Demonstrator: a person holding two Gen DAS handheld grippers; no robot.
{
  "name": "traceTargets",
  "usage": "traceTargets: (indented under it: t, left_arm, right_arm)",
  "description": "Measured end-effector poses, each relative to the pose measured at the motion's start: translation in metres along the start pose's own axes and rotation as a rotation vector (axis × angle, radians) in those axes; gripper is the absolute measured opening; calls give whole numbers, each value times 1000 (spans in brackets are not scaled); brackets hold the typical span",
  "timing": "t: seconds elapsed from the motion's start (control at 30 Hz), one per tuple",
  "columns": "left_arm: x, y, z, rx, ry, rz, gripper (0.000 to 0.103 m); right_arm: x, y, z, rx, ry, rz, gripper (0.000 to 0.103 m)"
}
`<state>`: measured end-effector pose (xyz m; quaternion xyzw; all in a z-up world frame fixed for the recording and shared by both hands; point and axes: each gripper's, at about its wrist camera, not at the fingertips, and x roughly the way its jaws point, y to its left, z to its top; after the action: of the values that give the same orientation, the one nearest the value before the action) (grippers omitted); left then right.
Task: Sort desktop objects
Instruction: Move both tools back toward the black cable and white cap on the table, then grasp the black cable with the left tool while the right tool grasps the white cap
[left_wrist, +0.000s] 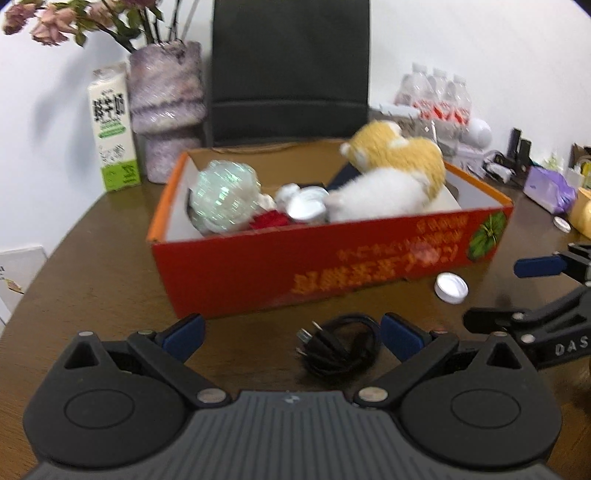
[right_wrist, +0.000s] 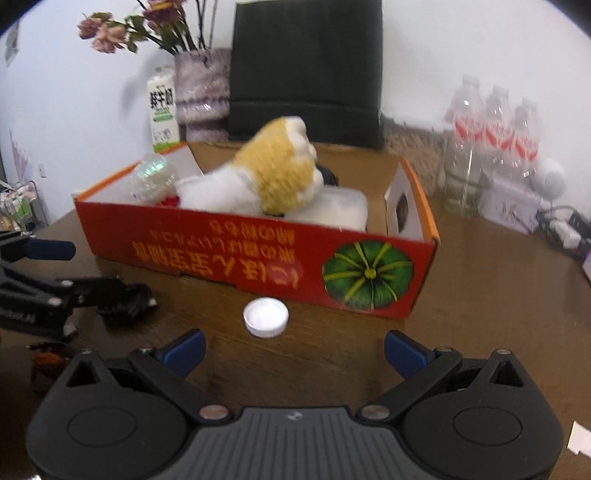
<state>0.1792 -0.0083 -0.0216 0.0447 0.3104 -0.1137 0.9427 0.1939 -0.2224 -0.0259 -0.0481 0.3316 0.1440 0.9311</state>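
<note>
A red cardboard box (left_wrist: 258, 273) (right_wrist: 221, 254) sits on the brown table. It holds a yellow-and-white plush toy (left_wrist: 399, 173) (right_wrist: 273, 181), a shiny clear ball (left_wrist: 225, 195) (right_wrist: 153, 177), silver lids (left_wrist: 306, 206) and something red. A coiled black cable (left_wrist: 343, 347) (right_wrist: 125, 299) lies in front of the box, between my left gripper's (left_wrist: 291, 338) open fingers. A white cap (left_wrist: 450, 288) (right_wrist: 266, 317) lies just ahead of my right gripper (right_wrist: 293, 354), which is open and empty; it also shows in the left wrist view (left_wrist: 517, 291).
A black chair back (left_wrist: 290, 70) stands behind the table. A vase with flowers (left_wrist: 166, 107) and a milk carton (left_wrist: 112, 129) stand at the back left. Water bottles (right_wrist: 491, 147), a white round device (right_wrist: 550, 181) and clutter sit at the back right.
</note>
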Motion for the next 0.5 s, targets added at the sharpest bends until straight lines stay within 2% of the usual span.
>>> traceTargets:
  t: [0.17, 0.23, 0.33, 0.43, 0.47, 0.5]
  left_arm:
    - [9, -5, -1, 16, 36, -5, 103]
    - [11, -6, -2, 18, 42, -9, 100]
    - [14, -8, -2, 22, 53, -21, 87]
    - [14, -10, -2, 27, 49, -33, 62]
    - [13, -10, -2, 26, 44, -39, 51]
    - [12, -10, -2, 24, 41, -39, 51]
  right_arm:
    - [9, 0, -2, 8, 30, -13, 103]
    - [10, -1, -2, 16, 30, -8, 103]
    - [10, -1, -2, 22, 24, -9, 103]
    - [12, 0, -1, 23, 17, -11, 103]
    - [13, 0, 0, 24, 18, -11, 103]
    - [13, 1, 0, 25, 18, -12, 103]
